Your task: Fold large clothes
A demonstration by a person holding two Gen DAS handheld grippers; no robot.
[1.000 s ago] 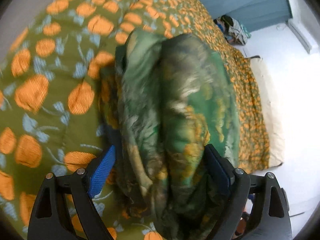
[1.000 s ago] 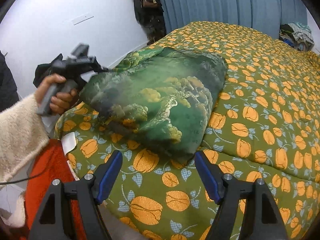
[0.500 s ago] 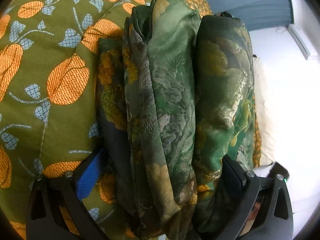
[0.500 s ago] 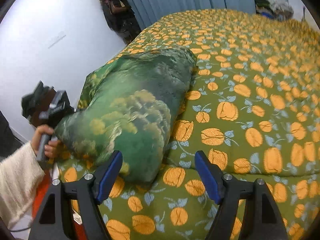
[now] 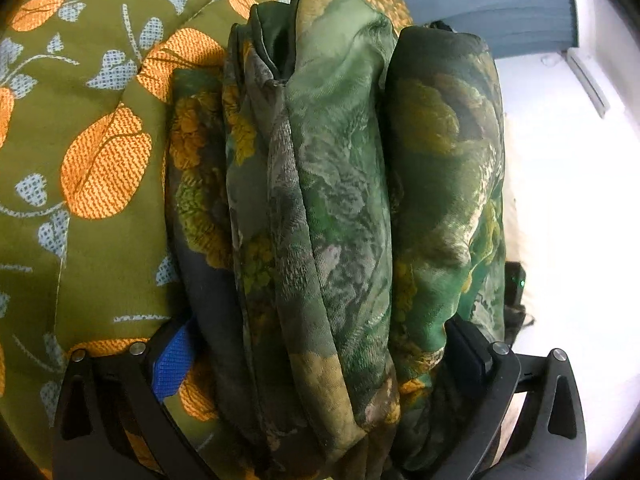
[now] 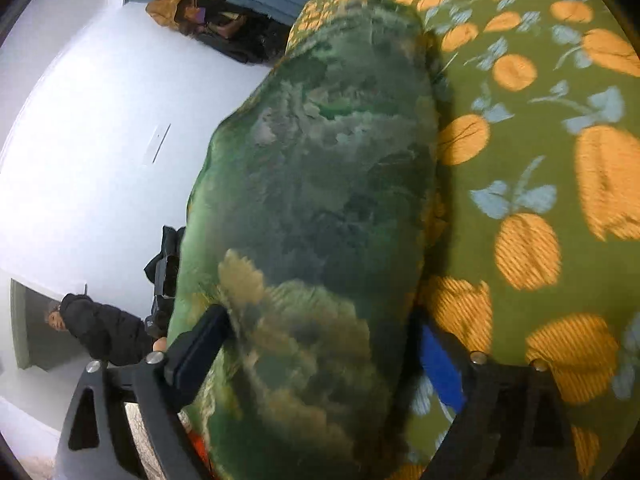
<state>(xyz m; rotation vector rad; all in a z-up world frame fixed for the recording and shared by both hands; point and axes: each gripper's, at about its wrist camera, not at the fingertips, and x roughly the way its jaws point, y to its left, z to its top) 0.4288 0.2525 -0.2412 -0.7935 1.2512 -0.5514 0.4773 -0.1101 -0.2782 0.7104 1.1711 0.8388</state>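
Observation:
A thick, folded green floral garment [image 5: 328, 208] lies on the bed's olive quilt with orange fruit print [image 5: 92, 168]. My left gripper [image 5: 320, 360] straddles one end of the bundle, its jaws spread wide with the folded layers filling the gap between them. In the right wrist view the same garment [image 6: 320, 208] fills the middle, and my right gripper [image 6: 324, 344] straddles its other end with jaws wide, one above and one below the cloth. The left gripper's black body [image 6: 164, 276] shows at the bundle's far side.
The quilt [image 6: 540, 160] stretches to the right of the bundle. A white wall [image 6: 100, 140] and blue curtain [image 5: 480, 0] bound the room. A pile of dark and yellow items [image 6: 208, 20] sits by the wall. A person in a dark coat [image 6: 96, 324] stands at a doorway.
My right gripper has swung in and rolled over, from hovering in front of the bundle to straddling its end. My left gripper has pushed a little further onto its end of the garment.

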